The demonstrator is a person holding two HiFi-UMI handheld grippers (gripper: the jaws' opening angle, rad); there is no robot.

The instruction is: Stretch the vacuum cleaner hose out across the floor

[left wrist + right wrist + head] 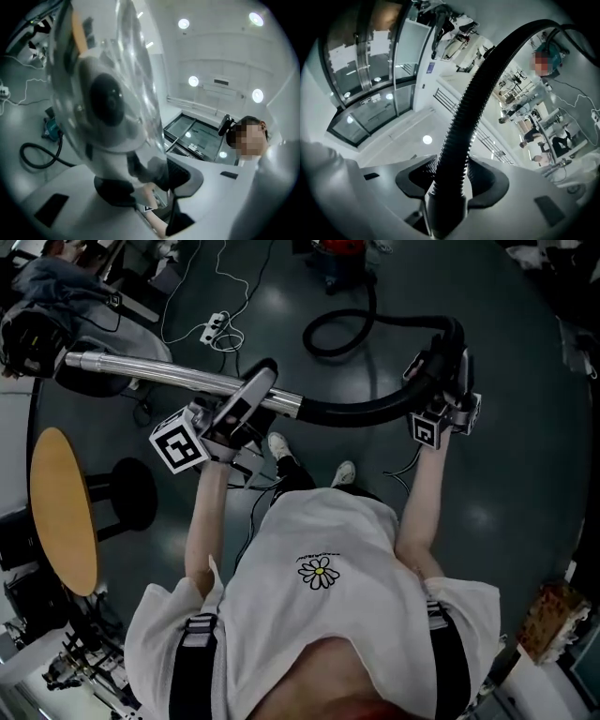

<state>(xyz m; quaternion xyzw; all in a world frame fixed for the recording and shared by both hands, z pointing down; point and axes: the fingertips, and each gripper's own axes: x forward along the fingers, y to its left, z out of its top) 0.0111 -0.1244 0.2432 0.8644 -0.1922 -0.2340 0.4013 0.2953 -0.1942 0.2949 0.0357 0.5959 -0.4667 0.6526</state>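
Note:
In the head view I hold the vacuum's black ribbed hose and its silver wand in the air at chest height. My left gripper is shut on the black handle where wand and hose join. In the left gripper view that piece looms blurred and shiny between the jaws of the left gripper. My right gripper is shut on the hose where it bends down. The right gripper view shows the hose pinched in the right gripper. Beyond, the hose loops on the floor to the red vacuum cleaner.
A round wooden tabletop and a black stool stand at the left. A power strip with a white cable lies on the dark floor ahead. A chair with clothing is at far left. My shoes are below the hose.

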